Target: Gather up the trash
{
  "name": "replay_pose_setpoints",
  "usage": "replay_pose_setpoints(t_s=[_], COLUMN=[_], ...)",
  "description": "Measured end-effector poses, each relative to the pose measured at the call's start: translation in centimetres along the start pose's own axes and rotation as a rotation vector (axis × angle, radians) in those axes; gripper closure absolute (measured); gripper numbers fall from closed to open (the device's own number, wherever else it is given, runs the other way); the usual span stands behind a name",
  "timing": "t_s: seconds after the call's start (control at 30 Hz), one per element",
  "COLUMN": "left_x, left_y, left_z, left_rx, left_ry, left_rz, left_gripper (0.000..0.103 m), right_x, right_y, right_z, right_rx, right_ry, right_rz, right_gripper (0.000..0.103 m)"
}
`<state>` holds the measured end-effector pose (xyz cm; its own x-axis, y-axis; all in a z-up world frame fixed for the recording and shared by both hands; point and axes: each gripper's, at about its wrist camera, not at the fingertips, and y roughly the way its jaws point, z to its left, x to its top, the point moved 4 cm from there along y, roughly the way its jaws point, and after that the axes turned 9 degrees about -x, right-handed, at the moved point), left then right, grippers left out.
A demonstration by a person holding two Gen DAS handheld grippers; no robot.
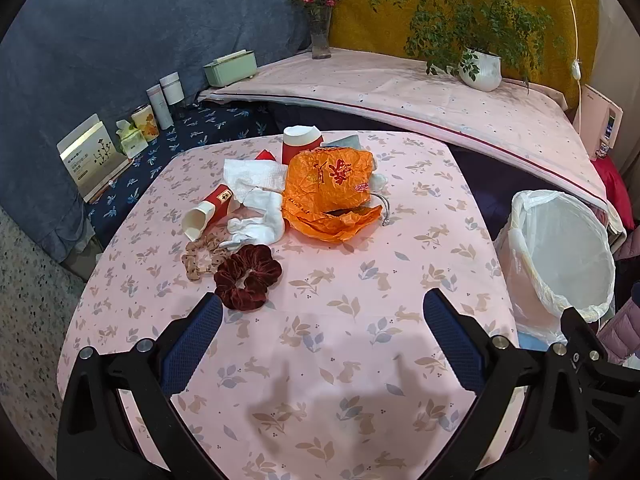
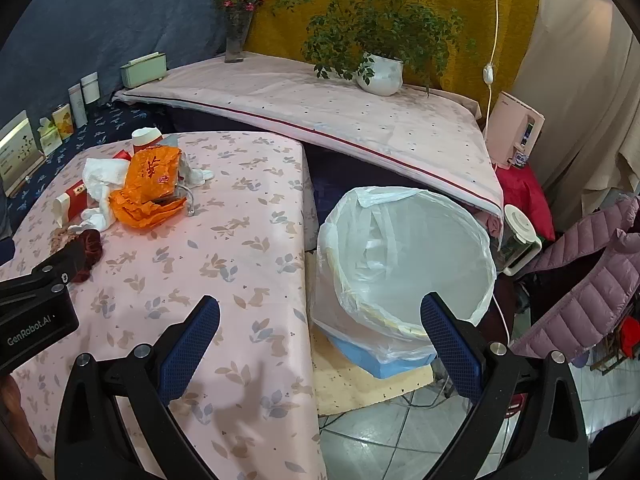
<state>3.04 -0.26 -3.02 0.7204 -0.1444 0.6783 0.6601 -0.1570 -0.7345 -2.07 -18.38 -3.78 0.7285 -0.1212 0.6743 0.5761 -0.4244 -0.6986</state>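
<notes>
Trash lies on the pink table: a crumpled orange plastic bag, white tissues, a tipped red paper cup and an upright red cup. My left gripper is open and empty above the table's near part. The bin with a white liner stands right of the table. In the right wrist view my right gripper is open and empty over the table edge beside the bin; the orange bag lies far left.
A dark red velvet scrunchie and a beige scrunchie lie near the left fingers. A potted plant, vase and green box stand on the bed behind. A purple jacket hangs at right.
</notes>
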Motion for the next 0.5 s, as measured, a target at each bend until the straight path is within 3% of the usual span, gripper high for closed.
replay_pose_setpoints(t_s=[0.5], left_x=[-0.12], left_y=[-0.13], left_z=[-0.23], left_rx=[-0.012], left_ry=[-0.001], left_rz=[0.009], left_gripper=[0.007], right_x=[-0.05], right_y=[0.01], right_z=[-0.31], right_rx=[-0.007], right_ry=[0.003], right_rz=[0.005], right_gripper=[0.007])
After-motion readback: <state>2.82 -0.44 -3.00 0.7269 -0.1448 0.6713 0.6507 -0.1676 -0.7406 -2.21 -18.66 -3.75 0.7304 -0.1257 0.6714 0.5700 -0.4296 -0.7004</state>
